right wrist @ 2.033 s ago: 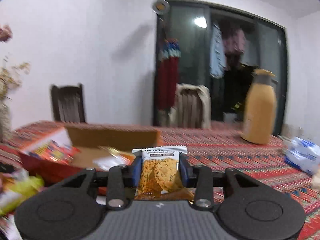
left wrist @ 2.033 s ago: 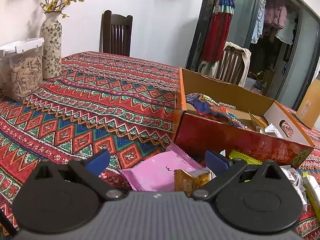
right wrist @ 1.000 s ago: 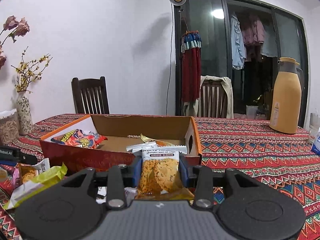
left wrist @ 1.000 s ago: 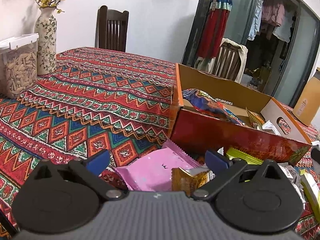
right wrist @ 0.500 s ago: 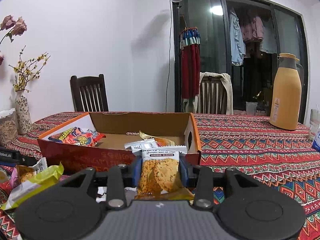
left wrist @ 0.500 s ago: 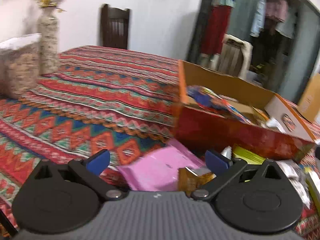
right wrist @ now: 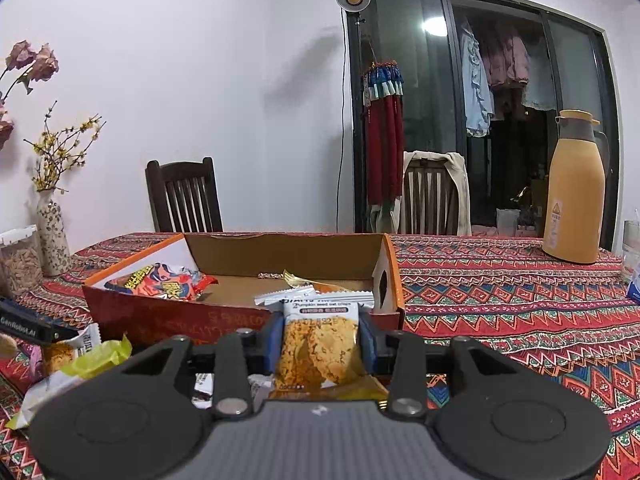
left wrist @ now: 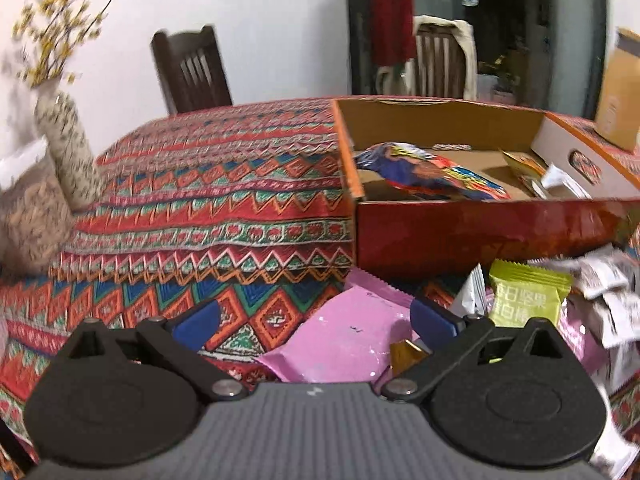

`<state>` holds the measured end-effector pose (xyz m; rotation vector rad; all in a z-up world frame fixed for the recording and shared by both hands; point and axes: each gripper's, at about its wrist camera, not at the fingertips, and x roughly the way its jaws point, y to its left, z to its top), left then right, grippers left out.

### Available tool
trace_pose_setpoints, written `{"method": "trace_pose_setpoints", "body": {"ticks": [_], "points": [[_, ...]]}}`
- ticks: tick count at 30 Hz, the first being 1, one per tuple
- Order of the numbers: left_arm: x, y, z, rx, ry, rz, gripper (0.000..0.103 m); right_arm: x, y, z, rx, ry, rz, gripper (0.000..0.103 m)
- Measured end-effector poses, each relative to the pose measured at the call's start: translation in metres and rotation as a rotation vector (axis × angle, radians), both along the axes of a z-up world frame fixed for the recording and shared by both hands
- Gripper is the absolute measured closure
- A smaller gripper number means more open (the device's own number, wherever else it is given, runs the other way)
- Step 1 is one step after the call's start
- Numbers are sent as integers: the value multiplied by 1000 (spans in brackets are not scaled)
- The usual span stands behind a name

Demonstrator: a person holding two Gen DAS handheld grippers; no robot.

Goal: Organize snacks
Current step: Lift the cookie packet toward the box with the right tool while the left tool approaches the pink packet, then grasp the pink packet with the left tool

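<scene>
1. Where the right gripper [right wrist: 320, 346] sits nearest the lens, its jaws are narrowed onto a crisp packet [right wrist: 318, 346], which stands upright between the blue pads [right wrist: 369, 344], white top strip uppermost.
2. Below the left gripper [left wrist: 314, 322], whose jaws stand wide with nothing pressed between them, a pink packet [left wrist: 340, 338] lies on the bench [left wrist: 200, 216], and a small gold packet [left wrist: 402, 354] pokes out just beside the right pad.
3. Near that gripper's right side lie a green packet [left wrist: 526, 294] and a loose heap of white packets [left wrist: 612, 300], close against the front wall of the box [left wrist: 480, 232].
4. In the right view the green packet shows again at the lower left, near the box's front corner, with the tip of the left gripper just beyond it.
5. Past both grippers the open box holds a red and blue bag [left wrist: 428, 174] at its left end and a few small white and gold packets [right wrist: 296, 292] toward its right end.
6. On the bench's left part stand a vase [left wrist: 66, 152] with yellow sprigs and a tub [right wrist: 18, 260] of seeds beside it.
7. Far right on the bench stands a tan flask [right wrist: 576, 188].
8. Behind the bench are two chairs [right wrist: 184, 196] against the wall and the dark glass door.
</scene>
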<state>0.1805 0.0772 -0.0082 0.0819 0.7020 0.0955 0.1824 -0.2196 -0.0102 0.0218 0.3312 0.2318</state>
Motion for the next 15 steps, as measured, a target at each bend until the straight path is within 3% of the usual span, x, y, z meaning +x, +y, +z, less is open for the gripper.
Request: {"method": "trace_pose_setpoints", "body": {"ticks": [8,12,15], "points": [[12,7,1,100,46,-42,0,2,2,-2,-6,9,-1,65],[4,11,0,39,83,-156,0,2,2,-2,-10,7,-2,65],[4,7,-3,37,80,-176,0,1,2,-2,-13,7,-1,65]]}}
